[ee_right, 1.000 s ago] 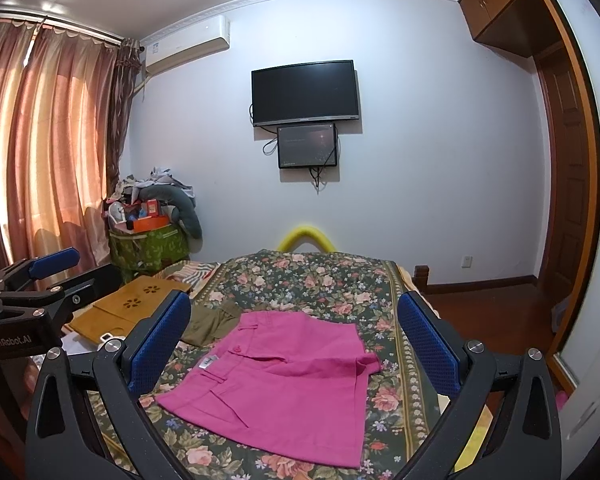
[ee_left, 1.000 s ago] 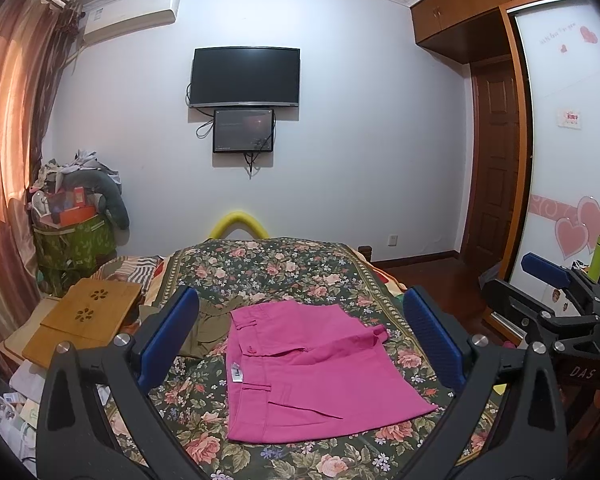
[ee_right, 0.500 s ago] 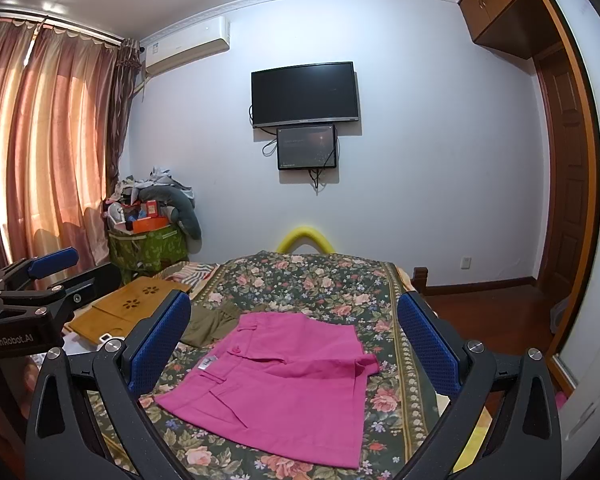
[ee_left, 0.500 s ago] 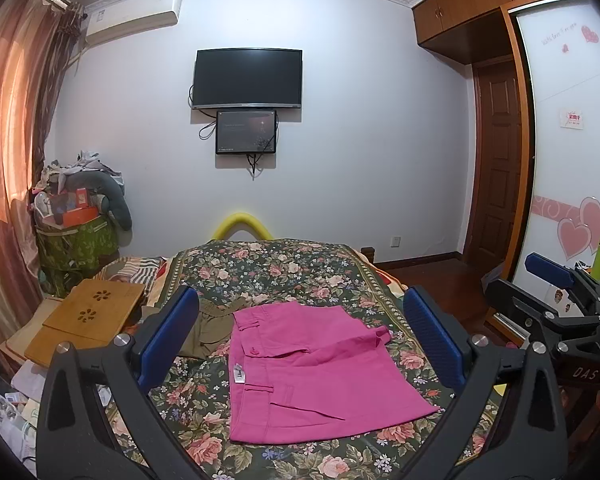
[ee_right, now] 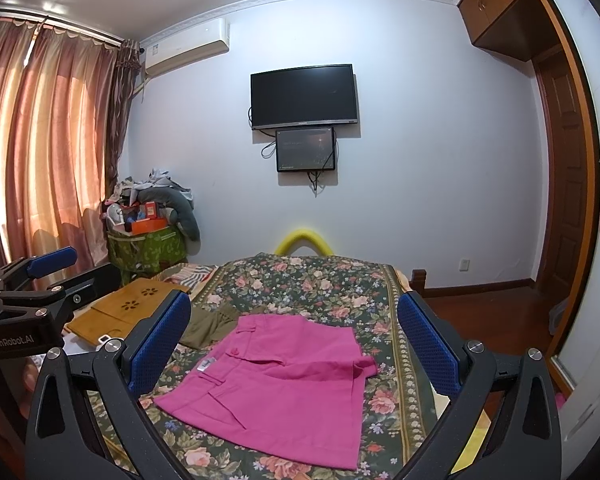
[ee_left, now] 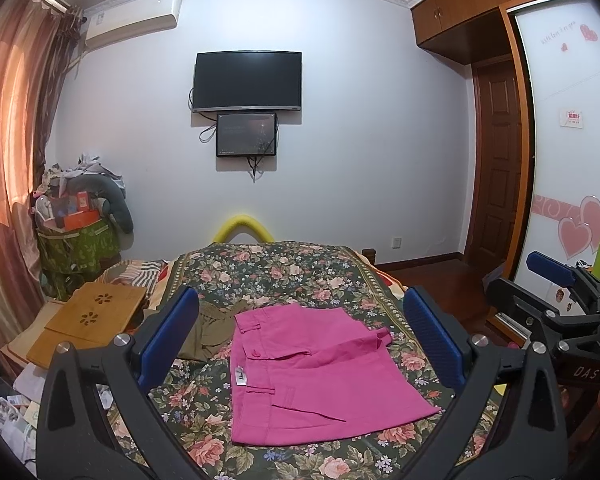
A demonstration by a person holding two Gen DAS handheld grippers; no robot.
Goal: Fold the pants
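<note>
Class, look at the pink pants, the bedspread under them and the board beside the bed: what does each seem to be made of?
Pink pants: probably matte woven cotton; stitched seams, soft creases. Bedspread: printed fabric, seemingly matte; flower pattern, drapes over the bed. Board: likely bamboo or light wood, smooth; flat, rigid, with cut-out flower holes.

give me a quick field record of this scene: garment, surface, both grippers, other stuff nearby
garment: pink pants, folded, flat on the bed
surface: floral bedspread
left hand-held gripper: open, empty, above the near end of the bed
right hand-held gripper: open, empty, beside the left one
beside pants: olive garment, crumpled, at their left
left of bed: wooden board
wall: television
</note>
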